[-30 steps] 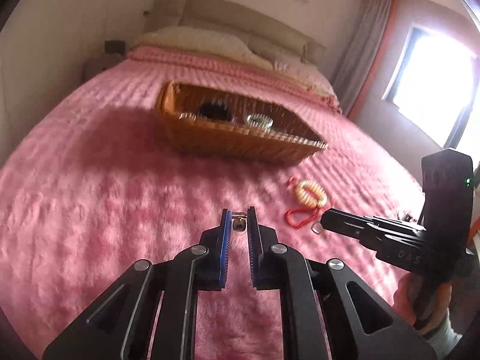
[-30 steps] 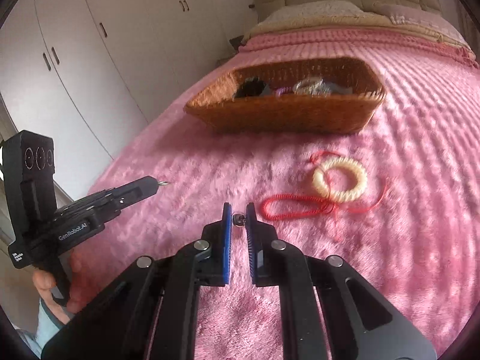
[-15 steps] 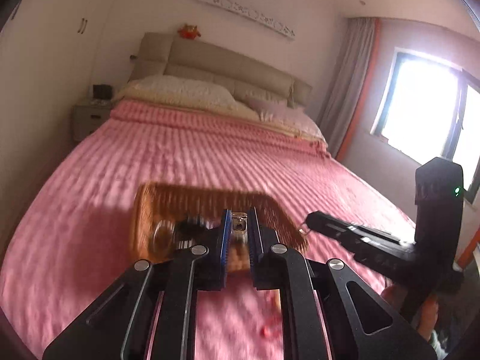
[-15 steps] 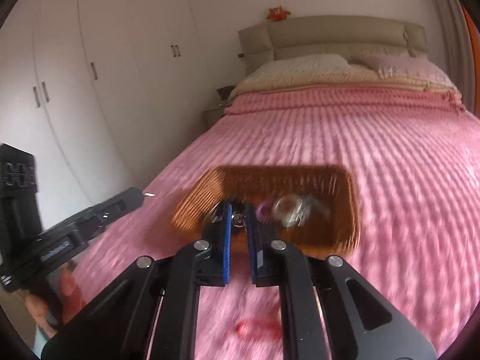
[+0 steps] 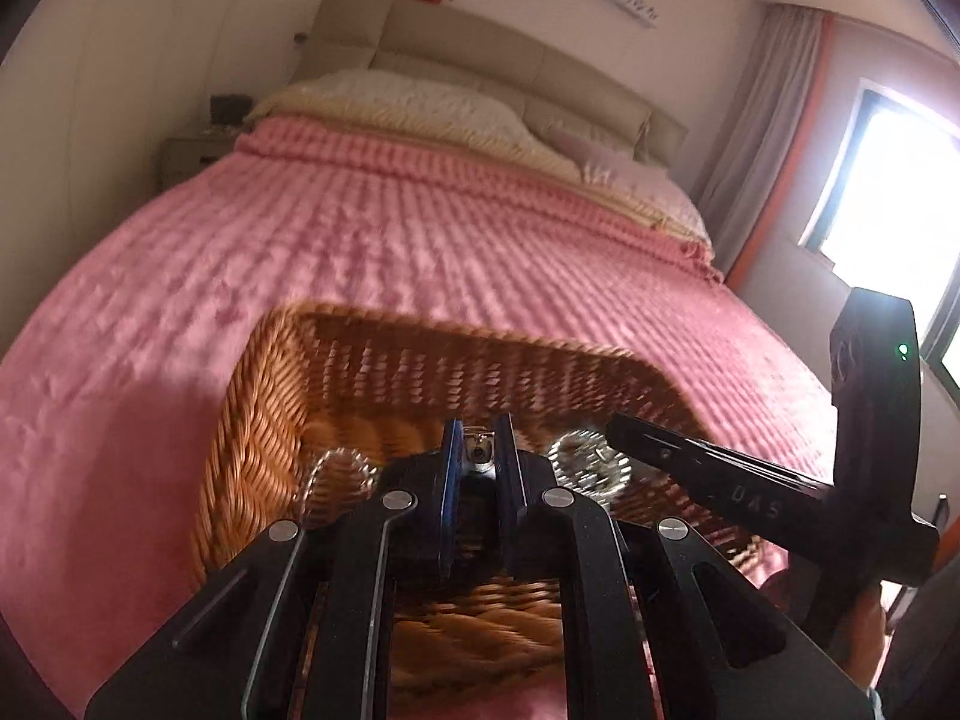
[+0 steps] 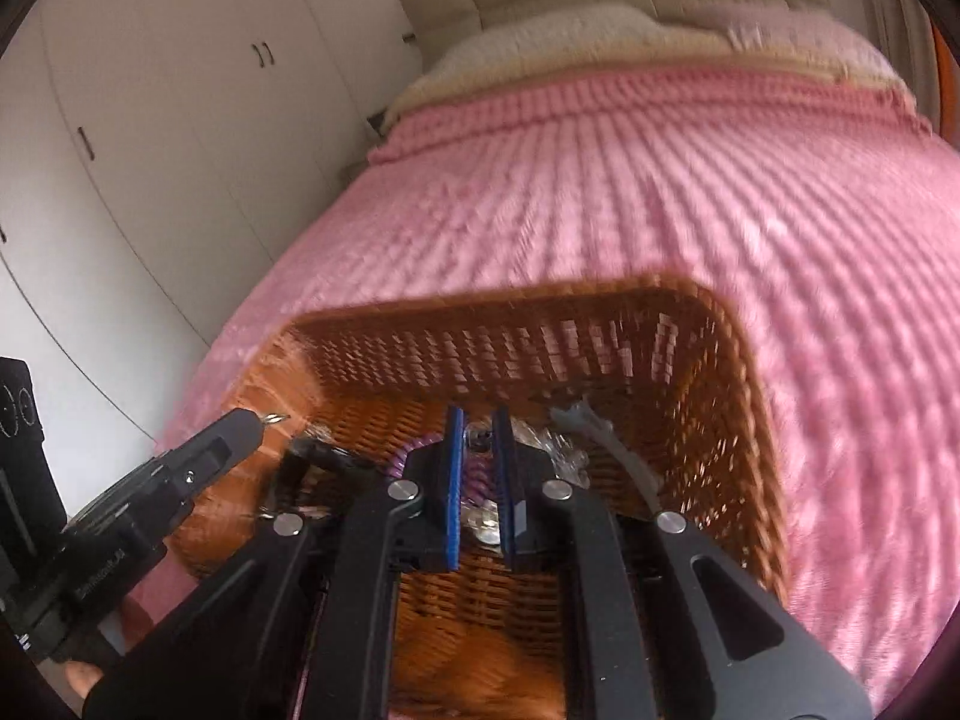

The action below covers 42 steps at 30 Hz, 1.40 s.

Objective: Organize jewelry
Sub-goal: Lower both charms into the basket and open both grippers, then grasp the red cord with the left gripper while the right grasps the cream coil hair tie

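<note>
A brown wicker basket (image 5: pixel 258 420) lies on the pink bed and also shows in the right wrist view (image 6: pixel 738 360). My left gripper (image 5: pixel 478 450) is shut on a small silver earring (image 5: pixel 478 451) and hovers over the basket. My right gripper (image 6: pixel 478 438) is shut on a small silver earring (image 6: pixel 478 437) above the basket too. Inside lie silver bracelets (image 5: pixel 591 468), a purple coiled band (image 6: pixel 423 453) and a black item (image 6: pixel 312 456). Each gripper shows in the other's view, the right one (image 5: pixel 618 423) and the left one (image 6: pixel 264 418).
The pink blanket (image 5: pixel 360 240) covers the bed, with pillows (image 5: pixel 408 102) and a headboard at the far end. White wardrobes (image 6: pixel 150 150) stand to the left. A window (image 5: pixel 888 192) and curtain are at the right. A nightstand (image 5: pixel 186 159) is beside the bed.
Both grippers have lifted from the blanket and moved forward over the basket, each still holding its earring. The red cord and cream bead bracelet have dropped out of view.
</note>
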### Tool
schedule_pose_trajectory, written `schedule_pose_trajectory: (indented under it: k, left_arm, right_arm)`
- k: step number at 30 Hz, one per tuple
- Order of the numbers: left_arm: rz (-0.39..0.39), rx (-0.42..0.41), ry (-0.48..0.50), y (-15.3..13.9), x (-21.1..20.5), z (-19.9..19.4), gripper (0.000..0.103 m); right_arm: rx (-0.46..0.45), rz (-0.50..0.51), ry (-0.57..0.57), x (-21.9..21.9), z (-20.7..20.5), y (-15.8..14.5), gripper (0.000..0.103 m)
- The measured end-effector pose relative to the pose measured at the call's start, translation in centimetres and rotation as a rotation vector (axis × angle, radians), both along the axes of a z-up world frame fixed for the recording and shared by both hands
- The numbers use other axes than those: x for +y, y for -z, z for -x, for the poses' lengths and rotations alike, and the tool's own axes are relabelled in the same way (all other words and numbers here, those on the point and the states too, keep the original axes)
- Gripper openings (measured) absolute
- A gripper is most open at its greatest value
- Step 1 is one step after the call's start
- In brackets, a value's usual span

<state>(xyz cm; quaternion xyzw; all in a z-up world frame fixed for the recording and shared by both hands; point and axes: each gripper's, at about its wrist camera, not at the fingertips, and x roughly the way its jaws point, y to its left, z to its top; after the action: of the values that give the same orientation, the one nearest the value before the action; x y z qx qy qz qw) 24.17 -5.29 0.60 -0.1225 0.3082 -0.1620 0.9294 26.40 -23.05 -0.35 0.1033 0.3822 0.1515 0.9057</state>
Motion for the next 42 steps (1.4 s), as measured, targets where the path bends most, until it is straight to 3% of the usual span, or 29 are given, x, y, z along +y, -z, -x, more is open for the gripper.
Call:
schedule_pose_trajectory:
  k: [5,10,14,20,23,26,30,36,38,41,42]
  left_arm:
    - [0.004,0.014,-0.006,0.7,0.4,0.0,0.010]
    - [0.025,-0.009,-0.026,0.2,1.0,0.6,0.032]
    - [0.037,-0.036,-0.038,-0.5,1.4,1.4,0.033]
    - [0.068,-0.094,-0.036,-2.3,1.6,5.6,0.033]
    - [0.091,-0.105,0.024,-2.8,1.1,8.8,0.048]
    - [0.065,-0.079,0.100,-1.9,-0.4,11.8,0.049]
    - [0.006,-0.042,0.132,0.1,-2.2,14.6,0.049]
    - [0.053,0.054,0.133,3.5,-2.5,16.5,0.049]
    - [0.049,0.085,0.187,4.1,-3.1,16.1,0.049]
    - [-0.009,0.127,0.232,5.1,-4.9,15.5,0.048]
    - [-0.037,0.131,0.241,5.3,-5.4,15.4,0.041]
  right_arm:
    - [0.019,-0.030,0.002,-0.2,0.0,0.6,0.008]
    - [-0.017,-0.033,-0.011,-0.2,0.6,-0.1,0.010]
    - [-0.037,-0.039,-0.002,-0.5,1.1,-0.4,0.010]
    - [-0.101,-0.023,0.020,-1.6,4.2,-2.4,0.010]
    - [-0.122,-0.033,0.016,-2.4,6.9,-3.3,0.010]
    - [-0.112,-0.004,0.017,-3.1,9.9,-3.1,0.012]
    - [-0.064,0.037,-0.001,-4.1,13.8,-1.4,0.032]
    - [0.004,0.059,0.006,-5.5,15.9,2.0,0.032]
    - [0.017,0.075,0.005,-5.6,15.7,3.0,0.032]
    - [0.047,0.063,0.001,-5.9,15.2,4.2,0.031]
    - [0.048,0.065,0.002,-5.8,15.2,4.3,0.031]
